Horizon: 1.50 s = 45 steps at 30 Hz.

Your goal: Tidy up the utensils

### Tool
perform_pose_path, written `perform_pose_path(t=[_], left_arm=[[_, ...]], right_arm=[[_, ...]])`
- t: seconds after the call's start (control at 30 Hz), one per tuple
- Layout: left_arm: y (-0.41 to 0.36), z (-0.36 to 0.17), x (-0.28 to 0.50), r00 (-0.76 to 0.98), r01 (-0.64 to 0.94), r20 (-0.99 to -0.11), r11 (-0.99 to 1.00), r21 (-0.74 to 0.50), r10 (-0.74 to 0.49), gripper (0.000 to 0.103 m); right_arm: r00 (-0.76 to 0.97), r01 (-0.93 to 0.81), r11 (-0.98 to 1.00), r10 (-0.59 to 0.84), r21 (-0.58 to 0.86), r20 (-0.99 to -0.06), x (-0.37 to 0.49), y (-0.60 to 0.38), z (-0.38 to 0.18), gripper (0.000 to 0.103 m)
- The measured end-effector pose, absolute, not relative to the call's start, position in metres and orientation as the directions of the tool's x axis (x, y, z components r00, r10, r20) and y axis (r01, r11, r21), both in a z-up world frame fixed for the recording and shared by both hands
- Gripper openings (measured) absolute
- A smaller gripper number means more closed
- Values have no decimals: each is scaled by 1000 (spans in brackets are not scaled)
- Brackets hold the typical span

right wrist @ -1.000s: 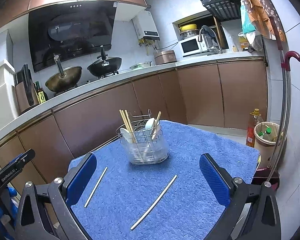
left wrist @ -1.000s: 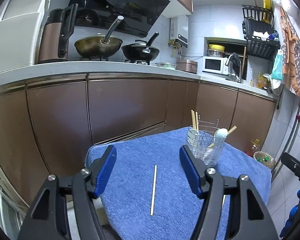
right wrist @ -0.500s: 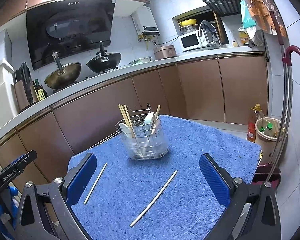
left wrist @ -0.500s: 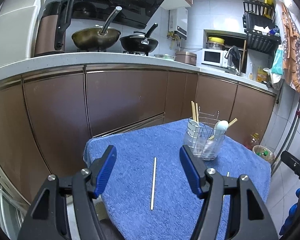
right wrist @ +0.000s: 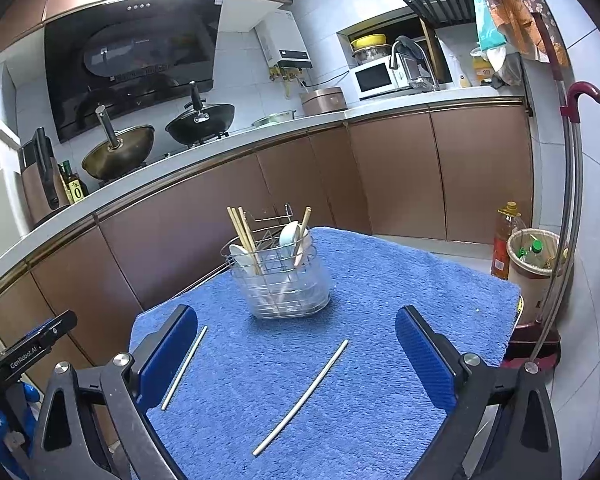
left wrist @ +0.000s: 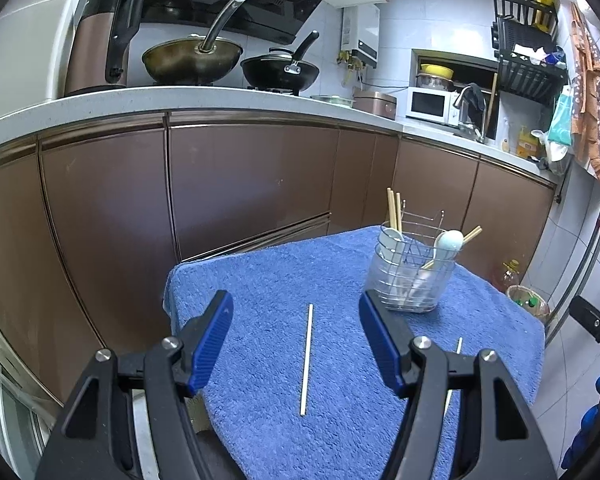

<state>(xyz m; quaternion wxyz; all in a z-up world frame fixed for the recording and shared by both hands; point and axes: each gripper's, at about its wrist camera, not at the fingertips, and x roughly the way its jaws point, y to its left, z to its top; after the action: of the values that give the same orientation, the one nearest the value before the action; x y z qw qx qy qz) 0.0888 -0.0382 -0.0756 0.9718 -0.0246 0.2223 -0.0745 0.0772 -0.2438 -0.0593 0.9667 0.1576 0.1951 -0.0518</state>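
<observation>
Left claw (left wrist: 296, 344) and right claw (right wrist: 296, 354) both gape wide, holding nothing.

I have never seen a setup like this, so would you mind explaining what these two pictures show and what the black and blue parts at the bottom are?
There is no robot here: a person holds a two-finger gripper in each hand, and a fisheye camera on each looks forward along its fingers. One picture comes from the left gripper, the other from the right gripper. The black arms with blue pads are the gripper fingers; both stand wide open and hold nothing. Below them is a table covered by a blue towel. On it stands a clear utensil holder with chopsticks and spoons upright inside. Two loose chopsticks lie flat on the towel: the left chopstick and the right chopstick. Behind is a kitchen counter with pans.
</observation>
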Motion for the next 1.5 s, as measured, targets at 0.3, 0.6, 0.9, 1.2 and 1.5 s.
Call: perform_pose_path(t=[0.3,0.6,0.9,1.2,1.5], left_arm=[[-36,-91,112,868,126,-472,988,-90,-154,64],[-35,-122,146,807,125,-570,988,-90,-154,64],[-40,-158,210,654,177,-719,971,-158,-236,64],[-61,-182,292,497,219,-813,950,-221,-303,63],[-85,-207,335,374,238,-888,953,-186,-267,43]], right_arm=[[897,190,938,-46,291,-439,91,-255,-71,89],[840,200,914,26,354,-542,113,-276,-102,62],[691,198,896,160,398,-705,170,-285,-148,37],[530,259,906,157,335,-834,232,-295,-186,31],[467,197,944,146,263,-872,259,-285,-190,16]])
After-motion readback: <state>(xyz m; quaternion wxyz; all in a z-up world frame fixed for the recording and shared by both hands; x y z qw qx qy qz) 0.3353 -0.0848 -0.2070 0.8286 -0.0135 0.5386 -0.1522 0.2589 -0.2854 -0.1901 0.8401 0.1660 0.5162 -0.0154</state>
